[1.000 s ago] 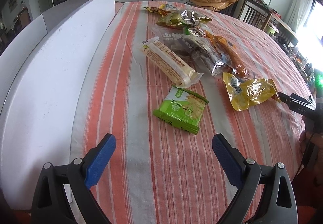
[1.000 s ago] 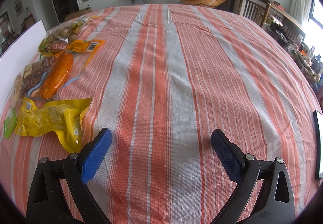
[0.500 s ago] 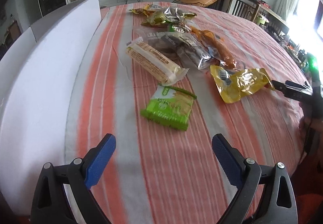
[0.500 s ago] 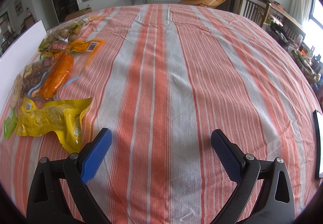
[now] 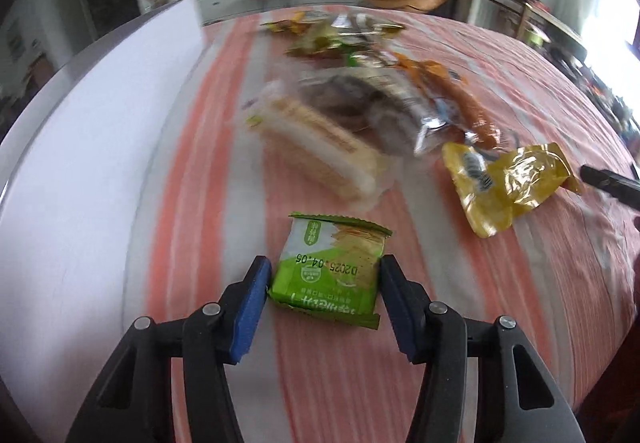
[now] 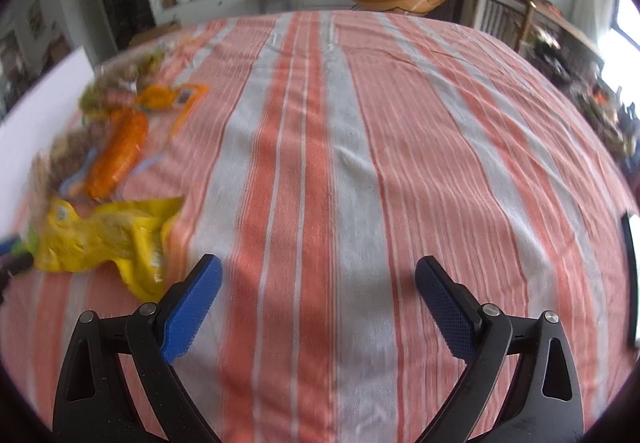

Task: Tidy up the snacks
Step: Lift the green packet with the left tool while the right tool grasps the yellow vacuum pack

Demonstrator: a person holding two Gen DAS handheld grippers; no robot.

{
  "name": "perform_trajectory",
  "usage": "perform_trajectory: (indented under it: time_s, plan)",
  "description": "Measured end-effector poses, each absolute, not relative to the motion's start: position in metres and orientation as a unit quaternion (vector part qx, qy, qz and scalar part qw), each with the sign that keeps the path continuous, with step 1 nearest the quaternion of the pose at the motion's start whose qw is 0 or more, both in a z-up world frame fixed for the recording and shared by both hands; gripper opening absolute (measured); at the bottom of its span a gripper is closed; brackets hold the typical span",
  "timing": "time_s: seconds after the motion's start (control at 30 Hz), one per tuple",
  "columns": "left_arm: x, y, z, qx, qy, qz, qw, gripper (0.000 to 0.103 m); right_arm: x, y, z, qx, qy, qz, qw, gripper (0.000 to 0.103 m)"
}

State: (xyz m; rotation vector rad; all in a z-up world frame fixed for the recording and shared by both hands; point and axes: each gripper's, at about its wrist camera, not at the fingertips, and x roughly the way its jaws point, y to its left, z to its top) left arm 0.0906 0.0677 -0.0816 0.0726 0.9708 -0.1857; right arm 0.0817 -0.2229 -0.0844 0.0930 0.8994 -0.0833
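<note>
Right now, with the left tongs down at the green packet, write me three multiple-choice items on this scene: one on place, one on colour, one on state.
1. Where does the green packet lie?
A. Between the left tongs' pads
B. Under the yellow pouch
C. On the white board

2. What colour is the pouch nearest the right tongs?
A. Purple
B. Yellow
C. Black

3. How do the right tongs stand?
A. Shut on a packet
B. Open over bare cloth
C. Shut on nothing

Key: 1 A, a blue pad sits on either side of it. 2 B, the yellow pouch lies just left of them. 3 B, only striped tablecloth shows between the pads.
</note>
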Motion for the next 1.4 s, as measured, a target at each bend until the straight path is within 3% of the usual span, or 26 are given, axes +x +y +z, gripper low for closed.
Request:
perform_trajectory:
  time_s: [0.07,0.3,0.5,0.9,1.1,1.27,1.4]
  plan:
    - [0.078,0.078,-0.081,0.020,0.462,-0.078,0.883,0.055,0.074,-0.211,-0.069,0.080,0.418,0.010,0.905,0.098]
    - [0.077,0.106,-0.082,-0.034,0.465,-0.062,0.883,0.055,0.082,-0.090,-0.036,0.007,0.407,0.168,0.898,0.099]
    - [0.071,0.102,-0.084,-0.018,0.461,-0.060,0.885,0.055,0.129,-0.028,-0.061,-0.122,0.427,0.144,0.884,0.098]
    - [0.074,0.104,-0.084,-0.029,0.462,-0.067,0.884,0.055,0.085,-0.111,-0.092,-0.238,0.414,0.087,0.874,0.098]
    - [0.074,0.101,-0.083,-0.040,0.463,-0.077,0.882,0.055,0.071,-0.227,-0.052,-0.042,0.427,0.025,0.903,0.098]
    - [0.072,0.097,-0.080,-0.039,0.459,-0.083,0.884,0.055,0.119,-0.279,-0.087,0.174,0.511,-0.005,0.842,0.098]
    - [0.070,0.100,-0.078,-0.044,0.456,-0.082,0.885,0.055,0.166,-0.236,-0.105,0.166,0.530,-0.004,0.831,0.099]
